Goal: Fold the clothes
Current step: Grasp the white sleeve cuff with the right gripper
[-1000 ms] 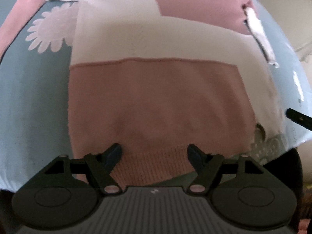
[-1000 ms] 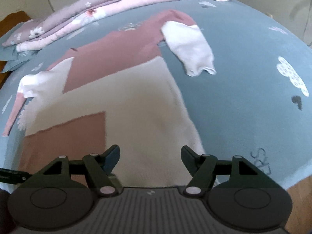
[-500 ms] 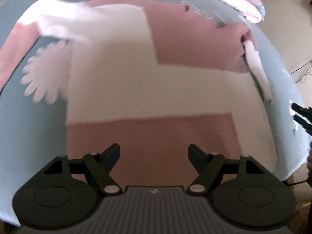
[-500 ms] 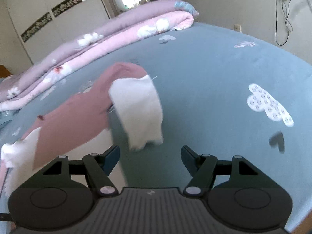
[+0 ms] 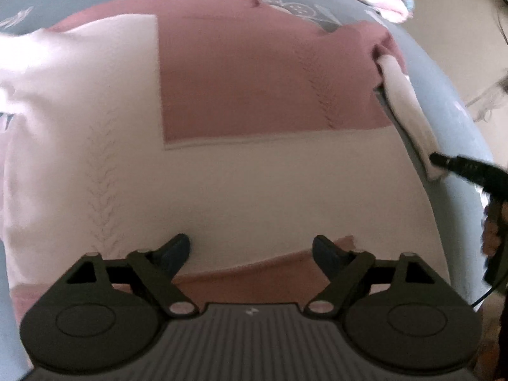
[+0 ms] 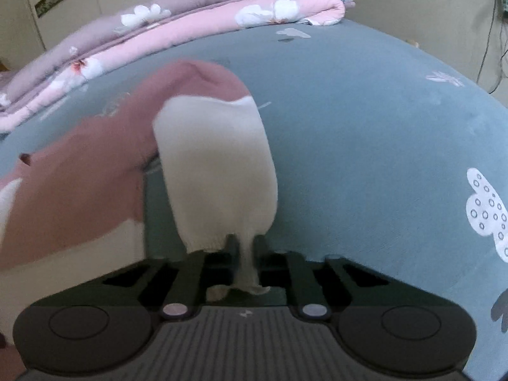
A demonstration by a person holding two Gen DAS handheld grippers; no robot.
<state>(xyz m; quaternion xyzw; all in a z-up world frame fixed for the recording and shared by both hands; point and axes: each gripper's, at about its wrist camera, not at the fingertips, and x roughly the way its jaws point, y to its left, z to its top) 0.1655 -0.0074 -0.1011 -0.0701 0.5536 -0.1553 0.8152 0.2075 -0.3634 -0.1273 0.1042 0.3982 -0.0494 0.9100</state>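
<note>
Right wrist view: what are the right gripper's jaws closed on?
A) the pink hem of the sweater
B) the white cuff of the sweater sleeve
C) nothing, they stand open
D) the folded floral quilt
B: the right gripper has just closed, and its jaws pinch the ribbed end of the white cuff, with fabric bunched between them.

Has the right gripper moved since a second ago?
Yes. The right gripper left the sweater's hem, advanced toward the folded quilt, and its jaws just closed on the white cuff.

My left wrist view: steep, close, down onto the sweater (image 5: pixel 254 174) body. My right wrist view: shallower, across the bed (image 6: pixel 365 127). Shared: the white sleeve (image 6: pixel 219 174).
</note>
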